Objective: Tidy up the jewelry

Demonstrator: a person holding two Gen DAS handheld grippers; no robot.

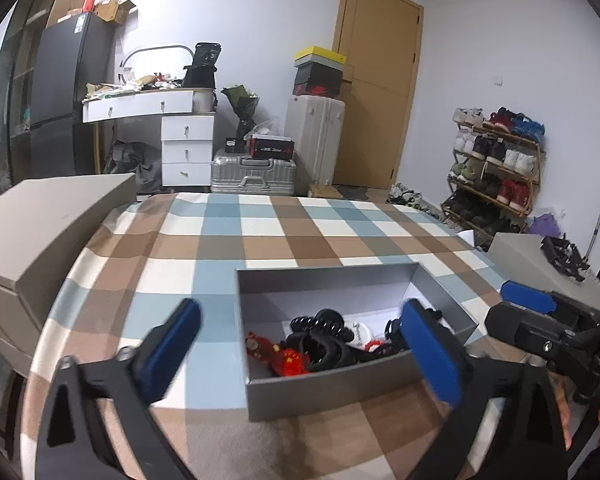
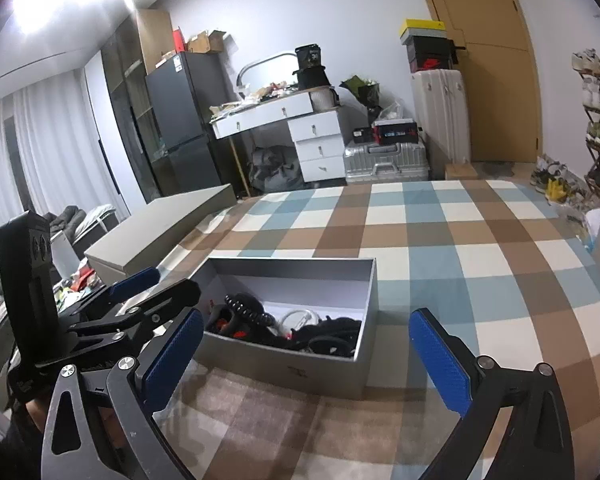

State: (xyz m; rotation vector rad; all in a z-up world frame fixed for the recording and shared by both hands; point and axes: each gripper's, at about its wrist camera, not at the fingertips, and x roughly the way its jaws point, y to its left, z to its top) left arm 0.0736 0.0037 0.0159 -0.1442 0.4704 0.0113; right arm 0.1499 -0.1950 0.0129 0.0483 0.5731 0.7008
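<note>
An open grey box (image 1: 320, 284) sits on the checked tablecloth; it also shows in the right wrist view (image 2: 364, 312). It holds a tangle of hair accessories: a black claw clip (image 1: 324, 346), a black spiral tie (image 2: 246, 308), red pieces (image 1: 290, 364) and a white item (image 2: 296, 316). My left gripper (image 1: 304, 344) is open and empty, its jaws wide apart in front of the box's near wall. My right gripper (image 2: 308, 344) is open and empty just before the box's near right corner. The right gripper also appears in the left wrist view (image 1: 540, 312).
A closed beige case (image 1: 40, 232) lies at the table's left edge, also in the right wrist view (image 2: 160, 232). A grey lid (image 1: 540, 260) with a black item (image 1: 564, 256) lies at the right. Beyond the table stand drawers, suitcases, a door and a shoe rack (image 1: 496, 168).
</note>
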